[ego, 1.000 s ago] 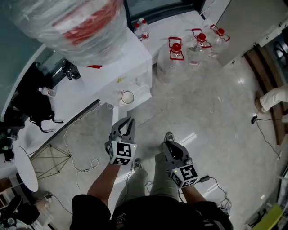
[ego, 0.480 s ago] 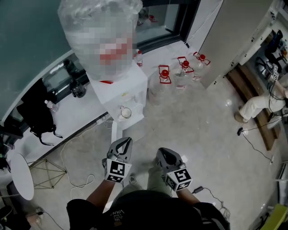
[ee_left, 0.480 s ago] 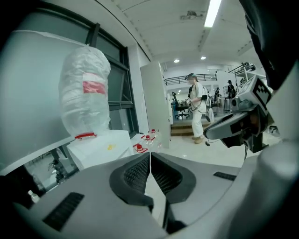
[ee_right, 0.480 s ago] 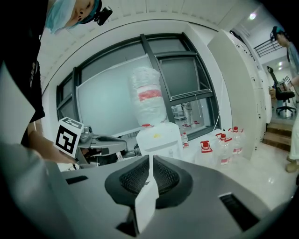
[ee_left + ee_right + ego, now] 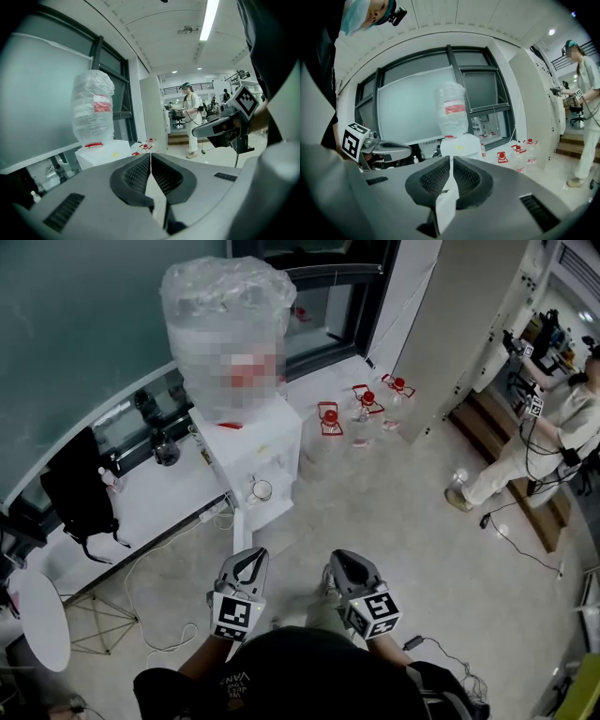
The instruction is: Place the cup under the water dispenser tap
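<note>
Your left tongs (image 5: 249,560) and right tongs (image 5: 344,562) are each pressed together on nothing, held side by side before you. Well apart from them, the cup (image 5: 262,490) sits in the front recess of the white water dispenser (image 5: 251,439), beside the bench (image 5: 150,501)

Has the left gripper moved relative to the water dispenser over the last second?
Yes. The left gripper has drawn back from the water dispenser; its gap to the cup at the dispenser's front is now wider.
</note>
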Available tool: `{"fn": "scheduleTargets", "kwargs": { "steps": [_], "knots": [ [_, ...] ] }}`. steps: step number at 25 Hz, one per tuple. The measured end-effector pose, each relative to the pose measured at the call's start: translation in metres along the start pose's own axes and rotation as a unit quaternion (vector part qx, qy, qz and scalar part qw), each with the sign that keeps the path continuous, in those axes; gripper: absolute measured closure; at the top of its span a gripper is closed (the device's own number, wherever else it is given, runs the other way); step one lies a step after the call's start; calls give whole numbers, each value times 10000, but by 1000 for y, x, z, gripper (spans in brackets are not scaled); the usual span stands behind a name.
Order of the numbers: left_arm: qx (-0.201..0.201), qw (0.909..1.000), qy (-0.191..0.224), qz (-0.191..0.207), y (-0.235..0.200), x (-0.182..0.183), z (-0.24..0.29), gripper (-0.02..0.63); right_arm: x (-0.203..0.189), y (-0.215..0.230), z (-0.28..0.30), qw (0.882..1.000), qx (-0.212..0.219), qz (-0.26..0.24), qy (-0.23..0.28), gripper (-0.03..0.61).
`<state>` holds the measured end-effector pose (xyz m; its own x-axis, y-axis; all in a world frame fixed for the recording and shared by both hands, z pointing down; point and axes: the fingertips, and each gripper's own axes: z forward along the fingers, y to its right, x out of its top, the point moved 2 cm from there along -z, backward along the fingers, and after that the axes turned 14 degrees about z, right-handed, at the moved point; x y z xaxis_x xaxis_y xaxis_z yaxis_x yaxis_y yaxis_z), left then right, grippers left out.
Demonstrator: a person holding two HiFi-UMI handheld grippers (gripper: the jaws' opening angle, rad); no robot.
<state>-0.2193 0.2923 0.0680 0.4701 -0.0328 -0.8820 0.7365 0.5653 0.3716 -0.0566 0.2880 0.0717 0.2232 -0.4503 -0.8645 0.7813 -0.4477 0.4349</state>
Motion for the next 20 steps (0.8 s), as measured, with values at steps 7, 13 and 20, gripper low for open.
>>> {"fn": "scheduleTargets", "kwargs": {
  "steps": [7, 13, 20],
  "knots": [
    [186, 9997, 114, -114, 4, -2, -48, 591, -11, -24, -20, 10000, -14, -69, 51, 532],
    [222, 9994, 94, -252, 11, -15, -77, 591, -20, -40, -26, 9999, -66, -148, 52, 534],
    [346, 9987, 190, -322, 2, -13, -90, 592, -22, -53, -29, 9998, -55, -171, 32, 535]
  ]
}}
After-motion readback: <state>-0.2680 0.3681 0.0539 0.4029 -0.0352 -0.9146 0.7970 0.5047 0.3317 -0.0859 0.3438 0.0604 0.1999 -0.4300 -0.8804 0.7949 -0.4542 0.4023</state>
